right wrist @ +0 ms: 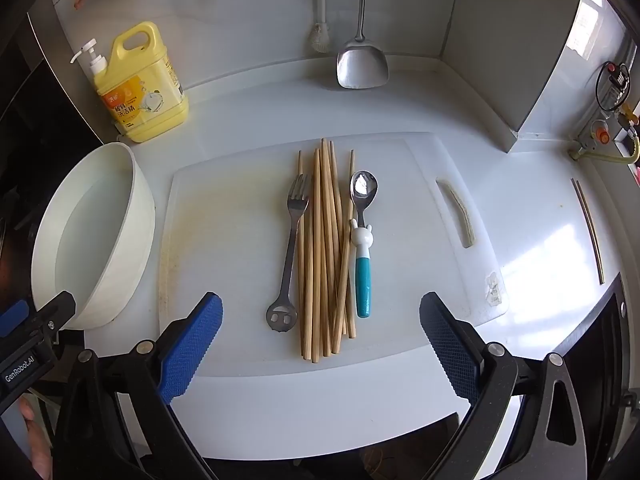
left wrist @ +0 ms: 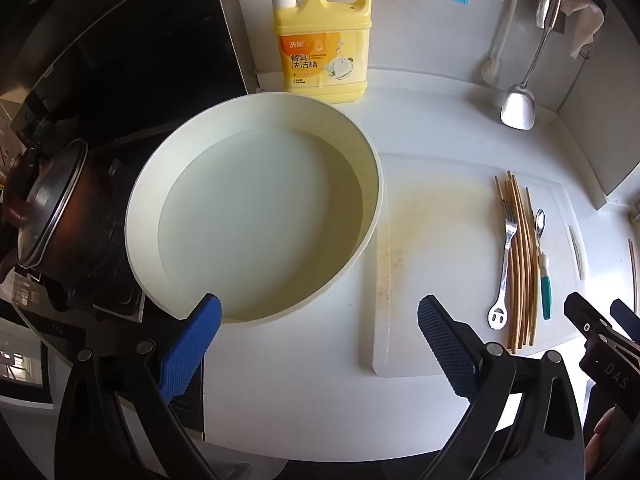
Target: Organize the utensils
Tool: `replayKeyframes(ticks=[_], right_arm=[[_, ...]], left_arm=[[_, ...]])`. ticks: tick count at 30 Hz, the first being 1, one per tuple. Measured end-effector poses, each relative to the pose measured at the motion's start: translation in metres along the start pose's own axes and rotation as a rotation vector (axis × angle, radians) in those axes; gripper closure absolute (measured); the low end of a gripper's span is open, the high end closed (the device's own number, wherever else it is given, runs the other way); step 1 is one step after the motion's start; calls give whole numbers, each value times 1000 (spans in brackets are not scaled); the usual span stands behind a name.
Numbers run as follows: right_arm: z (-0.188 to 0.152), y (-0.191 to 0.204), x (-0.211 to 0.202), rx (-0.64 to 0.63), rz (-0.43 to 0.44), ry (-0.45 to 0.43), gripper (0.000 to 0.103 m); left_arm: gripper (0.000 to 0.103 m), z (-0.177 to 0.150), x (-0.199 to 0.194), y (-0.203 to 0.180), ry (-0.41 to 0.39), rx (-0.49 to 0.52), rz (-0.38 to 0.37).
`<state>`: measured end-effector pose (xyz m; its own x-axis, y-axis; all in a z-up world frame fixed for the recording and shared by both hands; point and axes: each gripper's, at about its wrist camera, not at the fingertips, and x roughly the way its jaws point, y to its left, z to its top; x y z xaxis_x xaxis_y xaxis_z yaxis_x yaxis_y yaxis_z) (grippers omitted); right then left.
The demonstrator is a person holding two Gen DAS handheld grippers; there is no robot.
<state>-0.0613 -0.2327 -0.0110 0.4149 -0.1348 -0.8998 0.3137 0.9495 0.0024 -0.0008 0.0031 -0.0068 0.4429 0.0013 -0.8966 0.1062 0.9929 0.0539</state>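
Note:
On a white cutting board (right wrist: 224,248) lie a steel fork (right wrist: 291,240), a bundle of several wooden chopsticks (right wrist: 325,256) and a spoon with a teal and white handle (right wrist: 362,248). My right gripper (right wrist: 320,336) hangs open just in front of the chopsticks' near ends, holding nothing. In the left wrist view the same fork (left wrist: 505,256), chopsticks (left wrist: 520,264) and spoon (left wrist: 543,264) lie to the right. My left gripper (left wrist: 320,340) is open over the counter, its left pad by the near rim of an empty cream basin (left wrist: 256,216).
A yellow dish-soap bottle (right wrist: 140,88) stands at the back left. A steel spatula (right wrist: 362,64) and a brush hang on the back wall. A dark lidded pot (left wrist: 60,216) sits on the stove left of the basin. A loose pair of chopsticks (right wrist: 588,228) lies at the right.

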Motion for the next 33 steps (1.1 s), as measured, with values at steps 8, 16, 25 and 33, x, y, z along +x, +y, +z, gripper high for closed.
replayKeyframes(ticks=[8,16,25,33], right_arm=[[0,1,1,0,0,-1,9],[1,-1,1,0,0,0,9],[1,-1,2,8,0,3,9],[0,-2,2,7,1,2,9]], left_arm=[[6,3,-4,-2,4,2,1],[6,2,-3,-2,2,6,2],[6,-1,-4,-2,5,10,1],[6,-5,-5,-5,1,12,7]])
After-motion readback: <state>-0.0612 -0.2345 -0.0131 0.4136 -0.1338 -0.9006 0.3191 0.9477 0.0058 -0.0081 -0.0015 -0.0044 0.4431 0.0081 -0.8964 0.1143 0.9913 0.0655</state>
